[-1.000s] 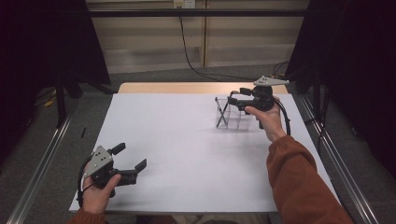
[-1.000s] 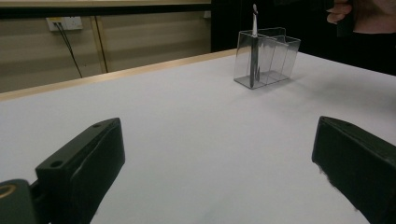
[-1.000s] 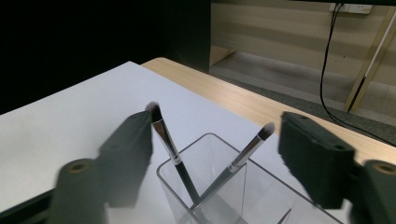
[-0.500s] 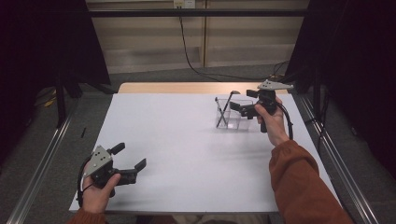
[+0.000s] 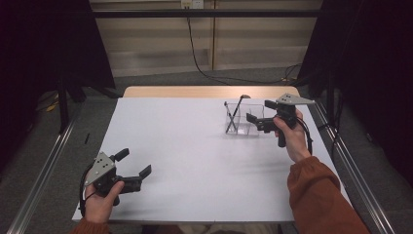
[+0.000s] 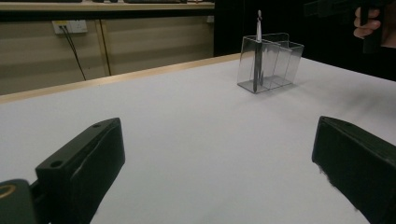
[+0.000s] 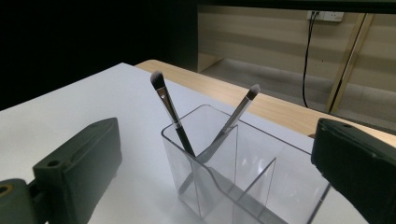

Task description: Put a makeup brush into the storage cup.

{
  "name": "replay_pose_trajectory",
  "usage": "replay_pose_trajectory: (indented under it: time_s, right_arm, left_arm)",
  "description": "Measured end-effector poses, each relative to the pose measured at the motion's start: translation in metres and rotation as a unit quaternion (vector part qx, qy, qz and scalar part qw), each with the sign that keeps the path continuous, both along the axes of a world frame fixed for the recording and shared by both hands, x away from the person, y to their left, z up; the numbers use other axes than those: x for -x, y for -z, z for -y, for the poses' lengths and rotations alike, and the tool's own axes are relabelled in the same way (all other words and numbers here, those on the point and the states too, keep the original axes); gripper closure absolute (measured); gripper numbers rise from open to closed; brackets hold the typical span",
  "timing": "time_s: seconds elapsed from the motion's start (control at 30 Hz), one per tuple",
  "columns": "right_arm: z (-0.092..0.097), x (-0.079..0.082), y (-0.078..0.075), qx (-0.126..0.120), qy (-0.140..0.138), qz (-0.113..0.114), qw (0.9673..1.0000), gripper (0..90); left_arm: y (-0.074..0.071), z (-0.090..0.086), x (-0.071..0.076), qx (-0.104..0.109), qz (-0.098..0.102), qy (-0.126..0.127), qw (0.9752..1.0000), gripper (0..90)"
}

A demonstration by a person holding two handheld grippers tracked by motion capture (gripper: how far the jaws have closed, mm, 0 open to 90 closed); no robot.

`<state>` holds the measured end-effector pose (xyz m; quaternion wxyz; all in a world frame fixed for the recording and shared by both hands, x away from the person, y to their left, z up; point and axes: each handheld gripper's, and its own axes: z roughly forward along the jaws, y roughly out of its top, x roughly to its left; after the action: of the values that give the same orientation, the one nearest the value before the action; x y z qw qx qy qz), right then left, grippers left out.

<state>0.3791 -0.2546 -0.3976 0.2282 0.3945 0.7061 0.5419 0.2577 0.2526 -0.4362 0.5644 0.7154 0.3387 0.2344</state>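
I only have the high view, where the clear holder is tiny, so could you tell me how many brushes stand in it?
Observer: Two, a dark-handled brush and a silver-handled brush, crossed in the clear holder.
Operator: Thank you; does the right gripper hold either?
Observer: No; the right gripper has just been opening its jaws, and no brush is between them.
Operator: And the left gripper?
Observer: The left gripper is open over bare table.
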Motion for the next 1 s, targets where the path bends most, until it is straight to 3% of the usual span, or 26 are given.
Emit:
replay_pose_trajectory:
  time_s: [0.13,0.2,0.3,0.53,1.0]
  right_arm:
    - [0.002,0.009,0.007,0.000,0.014,0.003,0.9999,1.5]
    - [0.003,0.014,0.009,0.009,0.023,0.016,0.9996,2.0]
    - [0.005,0.020,0.008,-0.001,0.021,0.020,0.9996,1.6]
    - [0.008,0.036,0.007,0.008,0.016,0.026,0.9995,1.4]
    - [0.021,0.068,0.012,0.010,0.031,0.036,0.9988,1.5]
  left_arm:
    - [0.001,0.000,-0.001,-0.001,-0.002,-0.001,1.0000,2.6]
    - [0.001,-0.001,-0.001,-0.001,-0.003,-0.001,1.0000,2.6]
    - [0.001,-0.001,-0.001,-0.002,-0.002,0.000,1.0000,2.6]
    - [0.001,-0.001,0.001,-0.009,0.001,0.002,1.0000,2.2]
    - [0.000,-0.004,0.000,-0.001,0.003,-0.010,0.9999,2.2]
